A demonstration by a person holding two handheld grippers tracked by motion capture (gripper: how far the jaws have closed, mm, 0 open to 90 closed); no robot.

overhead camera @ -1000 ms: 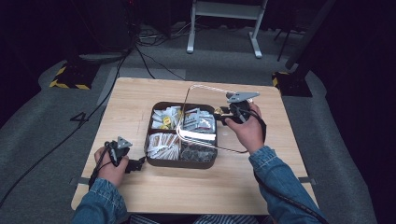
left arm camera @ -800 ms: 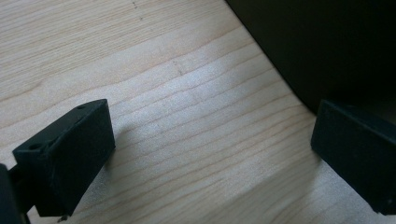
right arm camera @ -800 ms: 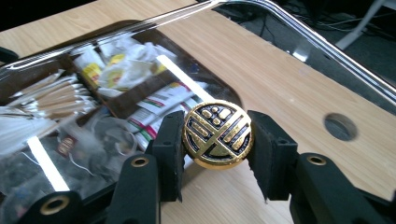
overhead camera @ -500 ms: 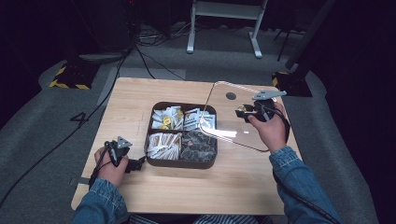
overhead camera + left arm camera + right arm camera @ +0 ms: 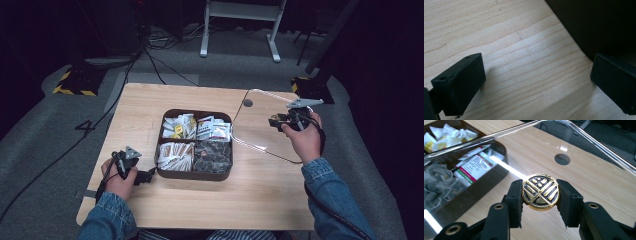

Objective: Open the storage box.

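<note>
Four packet-filled compartments lie bare in the box (image 5: pixel 194 172), its lid (image 5: pixel 584 182), knob (image 5: pixel 540 191) clamped by right tongs (image 5: pixel 540 200), carried farther right; left tongs (image 5: pixel 536 82) gape.

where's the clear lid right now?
High view: the lid is held over the table's right side, right of the box, by the right gripper clamping its gold knob.

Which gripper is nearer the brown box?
Left. The left gripper sits right beside the box; the right gripper holds the clear lid off to its side.
</note>
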